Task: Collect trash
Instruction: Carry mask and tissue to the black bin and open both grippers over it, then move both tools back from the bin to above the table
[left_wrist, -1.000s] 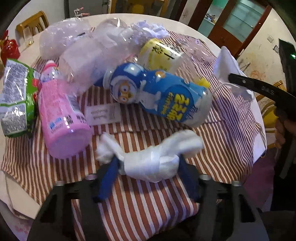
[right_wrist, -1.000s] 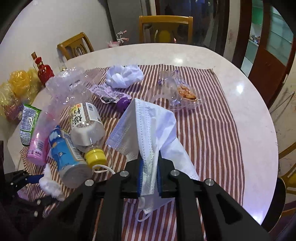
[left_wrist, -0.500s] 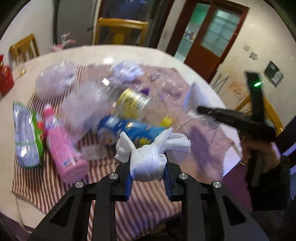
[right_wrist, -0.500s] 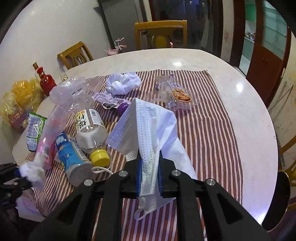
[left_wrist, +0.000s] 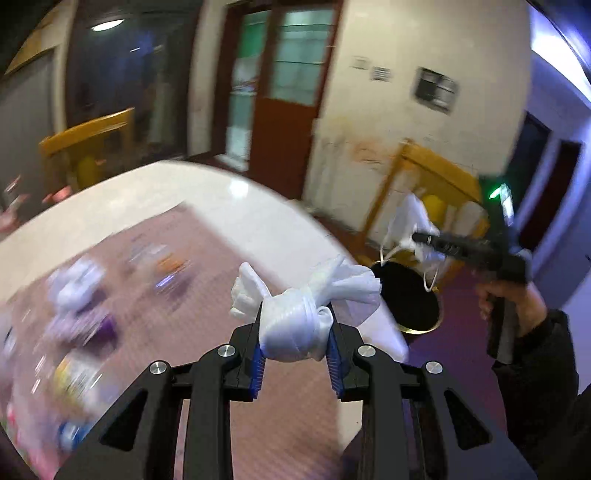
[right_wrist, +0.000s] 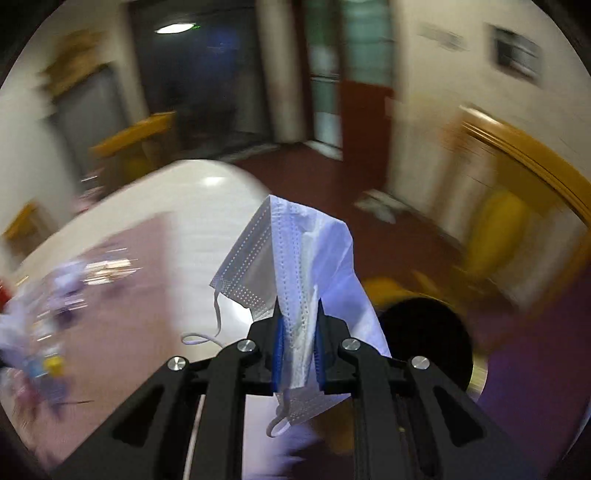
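We carry a tissue wad (left_wrist: 291, 325) in the left tool (left_wrist: 295, 354) and a mask (right_wrist: 295, 266) in the right tool (right_wrist: 298, 350); letting go short of the bin (left_wrist: 406, 299) past the worktop (left_wrist: 166, 199) edge drops both on the floor.

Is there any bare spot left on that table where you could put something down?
Yes. The white table is bare along its far rim and right edge, beyond the striped cloth. The cloth nearest the left gripper looks free too. Blurred trash crowds the cloth's left side.

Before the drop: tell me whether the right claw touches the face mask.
Touching. The right wrist view shows the right claw shut on the face mask, pads pressing both sides.
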